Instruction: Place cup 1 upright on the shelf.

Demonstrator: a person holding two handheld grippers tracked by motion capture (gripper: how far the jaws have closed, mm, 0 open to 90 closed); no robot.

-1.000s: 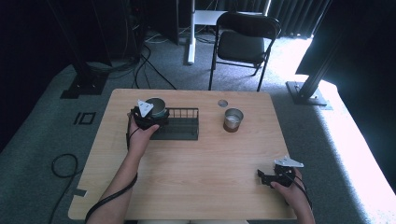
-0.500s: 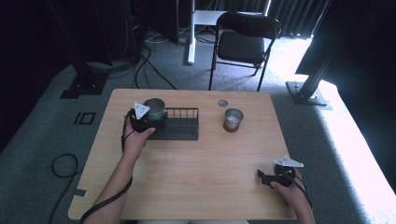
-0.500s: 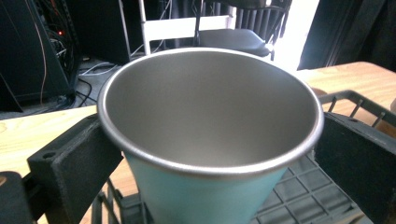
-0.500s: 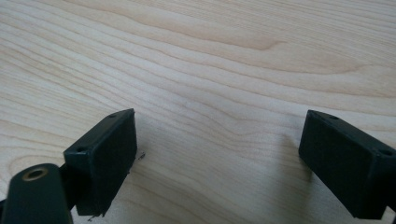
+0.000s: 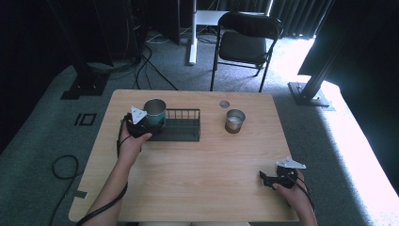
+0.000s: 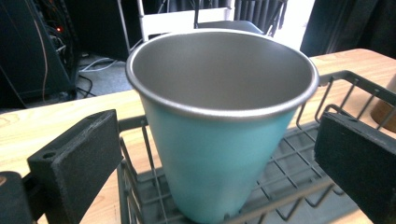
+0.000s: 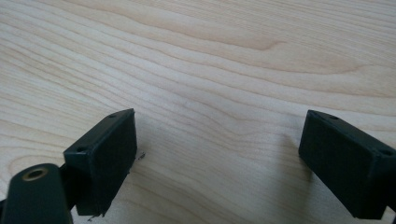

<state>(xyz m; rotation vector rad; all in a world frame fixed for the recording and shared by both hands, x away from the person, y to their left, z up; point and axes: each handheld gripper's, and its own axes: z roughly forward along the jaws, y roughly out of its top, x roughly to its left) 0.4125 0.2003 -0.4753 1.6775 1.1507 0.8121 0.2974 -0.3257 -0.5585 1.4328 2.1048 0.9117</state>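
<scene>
A teal metal cup [image 5: 155, 111] stands upright in the left end of a black wire rack [image 5: 181, 127] on the wooden table [image 5: 202, 174]. My left gripper [image 5: 148, 124] is open at the cup's near-left side. In the left gripper view the cup [image 6: 219, 116] sits between the two spread pads [image 6: 79, 158] with a gap on each side, on the rack's wires [image 6: 336, 79]. My right gripper [image 5: 266, 178] rests low at the table's front right, open. Bare wood lies between the jaws of this gripper [image 7: 224, 158].
A small steel cup [image 5: 235, 120] stands right of the rack, with a small round disc [image 5: 224, 103] behind it near the far edge. A black folding chair [image 5: 247, 44] stands beyond the table. Cables lie on the floor at the left.
My left gripper has drawn slightly left and back from the teal cup, which stays in the rack. The right gripper has not moved.
</scene>
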